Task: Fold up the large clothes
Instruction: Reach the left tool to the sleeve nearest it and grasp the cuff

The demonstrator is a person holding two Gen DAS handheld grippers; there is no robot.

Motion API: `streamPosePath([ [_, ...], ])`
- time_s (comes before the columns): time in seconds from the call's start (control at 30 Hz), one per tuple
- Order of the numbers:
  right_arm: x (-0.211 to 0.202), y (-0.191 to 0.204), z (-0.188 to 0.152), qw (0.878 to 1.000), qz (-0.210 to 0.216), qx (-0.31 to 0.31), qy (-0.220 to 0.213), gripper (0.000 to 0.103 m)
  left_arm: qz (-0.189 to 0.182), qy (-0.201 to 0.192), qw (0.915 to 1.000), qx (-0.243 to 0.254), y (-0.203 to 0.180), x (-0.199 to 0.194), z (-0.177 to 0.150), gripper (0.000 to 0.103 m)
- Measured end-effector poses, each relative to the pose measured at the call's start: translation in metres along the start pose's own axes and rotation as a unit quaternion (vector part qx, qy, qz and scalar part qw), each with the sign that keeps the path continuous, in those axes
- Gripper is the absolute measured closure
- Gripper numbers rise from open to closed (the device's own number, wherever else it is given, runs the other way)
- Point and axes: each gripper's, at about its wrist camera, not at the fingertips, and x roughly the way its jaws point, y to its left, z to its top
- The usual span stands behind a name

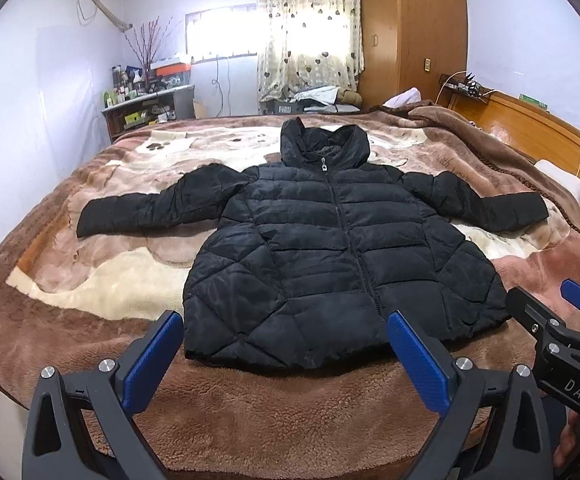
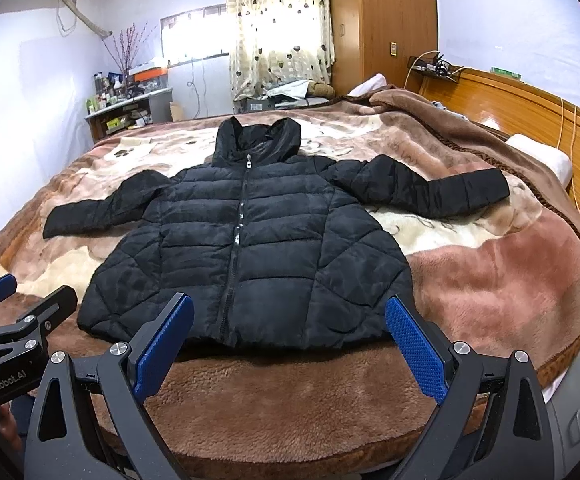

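While the black puffer jacket (image 1: pixel 330 248) lies zipped and spread flat mid-bed, hem near the bed's (image 1: pixel 249 408) front edge, both the left gripper (image 1: pixel 285 360) and right gripper (image 2: pixel 290 344) hover wide open, so I'd pinch a sleeve cuff deep first.

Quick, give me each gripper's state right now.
Left gripper: open, holding nothing, short of the black jacket hem.
Right gripper: open, holding nothing, also short of the hem.
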Motion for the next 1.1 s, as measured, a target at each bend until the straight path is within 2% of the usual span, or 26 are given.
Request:
streamPosePath([
  [0.17, 0.018, 0.004, 0.007, 1.000, 0.010, 0.001, 0.009, 0.007, -0.013, 0.009, 0.9997, -0.017, 0.017, 0.023, 0.007, 0.000],
  [0.3, 0.044, 0.011, 0.021, 0.999, 0.051, 0.005, 0.017, 0.006, -0.019, 0.002, 0.9986, -0.049, 0.055, 0.049, 0.024, 0.000],
  [0.4, 0.068, 0.018, 0.036, 0.996, 0.089, 0.007, 0.011, 0.006, 0.011, -0.007, 0.9970, -0.076, 0.097, 0.076, 0.043, 0.000],
  [0.47, 0.085, 0.028, 0.048, 0.995, 0.096, -0.008, 0.001, 0.006, 0.029, -0.008, 0.9945, -0.101, 0.130, 0.097, 0.056, 0.000],
  [0.63, 0.128, 0.055, 0.076, 0.994, 0.102, -0.043, -0.009, 0.006, 0.070, 0.008, 0.9812, -0.180, 0.222, 0.158, 0.080, 0.000],
  [0.7, 0.145, 0.063, 0.084, 0.993, 0.106, -0.047, -0.005, 0.006, 0.073, 0.006, 0.9763, -0.204, 0.248, 0.175, 0.085, 0.000],
  [0.8, 0.171, 0.077, 0.093, 0.993, 0.101, -0.056, 0.003, 0.006, 0.096, 0.004, 0.9657, -0.241, 0.289, 0.204, 0.091, 0.000],
  [0.9, 0.194, 0.089, 0.099, 0.992, 0.109, -0.061, 0.014, 0.006, 0.120, 0.026, 0.9517, -0.281, 0.327, 0.237, 0.092, 0.000],
  [0.97, 0.204, 0.096, 0.103, 0.991, 0.113, -0.064, 0.019, 0.006, 0.157, 0.028, 0.9427, -0.293, 0.351, 0.256, 0.092, 0.000],
  [1.0, 0.210, 0.101, 0.104, 0.991, 0.116, -0.069, 0.023, 0.006, 0.162, 0.032, 0.9391, -0.301, 0.359, 0.264, 0.092, 0.000],
  [1.1, 0.219, 0.109, 0.104, 0.989, 0.122, -0.078, 0.027, 0.006, 0.142, 0.049, 0.9265, -0.345, 0.391, 0.291, 0.090, 0.000],
])
